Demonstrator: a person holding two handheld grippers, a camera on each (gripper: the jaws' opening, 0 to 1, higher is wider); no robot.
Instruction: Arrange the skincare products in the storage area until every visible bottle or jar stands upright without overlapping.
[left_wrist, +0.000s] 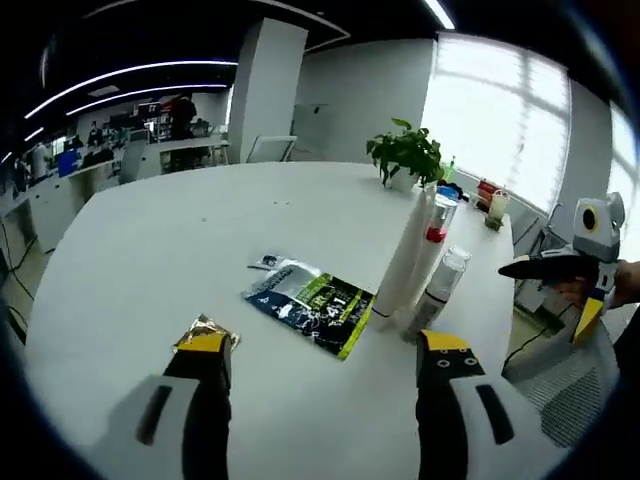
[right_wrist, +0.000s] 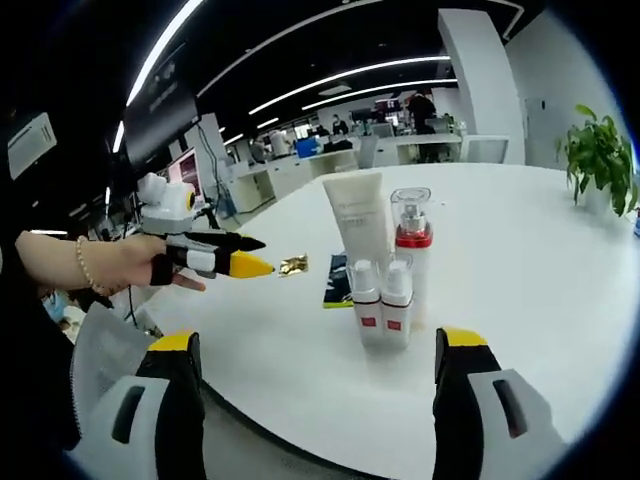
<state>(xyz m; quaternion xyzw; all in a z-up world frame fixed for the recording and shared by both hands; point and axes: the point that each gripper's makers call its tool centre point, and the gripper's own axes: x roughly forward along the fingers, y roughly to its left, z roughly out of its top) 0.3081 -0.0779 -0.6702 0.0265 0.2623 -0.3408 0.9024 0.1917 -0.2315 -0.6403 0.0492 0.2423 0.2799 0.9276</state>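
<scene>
Several skincare products stand upright in a tight cluster on the white table (left_wrist: 150, 240). They are a tall white tube (right_wrist: 357, 222), a clear-capped bottle with a red band (right_wrist: 412, 240) and two small red-labelled bottles (right_wrist: 366, 300) (right_wrist: 397, 298). In the left gripper view the tube (left_wrist: 405, 255), the red-banded bottle (left_wrist: 437, 215) and a small bottle (left_wrist: 440, 282) lean with the fisheye. My left gripper (left_wrist: 325, 348) is open, short of a dark green sachet (left_wrist: 310, 300). My right gripper (right_wrist: 318, 345) is open, facing the cluster from the table edge.
A gold foil packet (left_wrist: 205, 330) lies by my left jaw and also shows as the gold packet (right_wrist: 293, 265). A potted plant (left_wrist: 405, 155) stands at the far side. A hand holds the left gripper (right_wrist: 265, 254) out over the edge; the right gripper (left_wrist: 545, 300) hangs beside the table.
</scene>
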